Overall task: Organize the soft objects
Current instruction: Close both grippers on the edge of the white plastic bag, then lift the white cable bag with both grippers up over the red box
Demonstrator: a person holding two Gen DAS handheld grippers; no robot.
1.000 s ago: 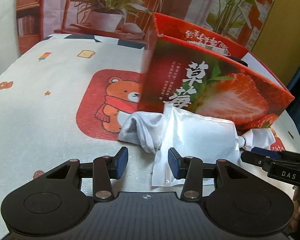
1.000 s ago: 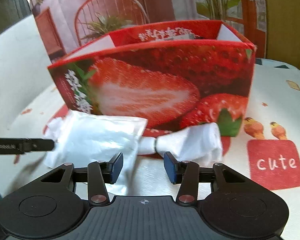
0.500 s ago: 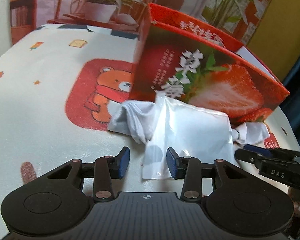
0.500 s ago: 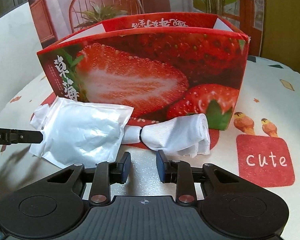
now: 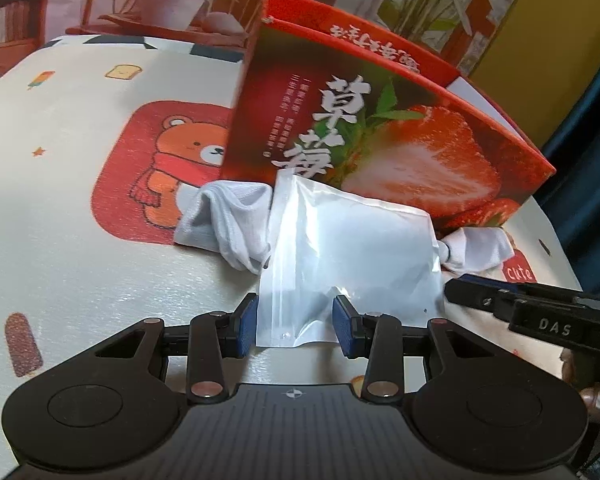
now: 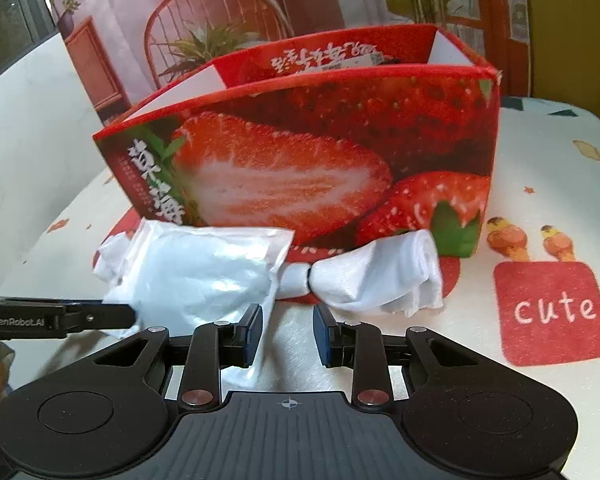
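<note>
Sock bundle (image 6: 376, 280) lies left-right along box (image 6: 340, 152) front.

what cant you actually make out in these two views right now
- Inside of the red strawberry-print cardboard box: hidden by its own front wall in both views.
- Middle of the white rolled cloth: covered by the clear plastic zip bag in both views.
- Whether the left claw touches the bag corner between its open fingers: cannot tell, left view.
- Bag's near corner: hidden behind the right claw finger, right view.
</note>
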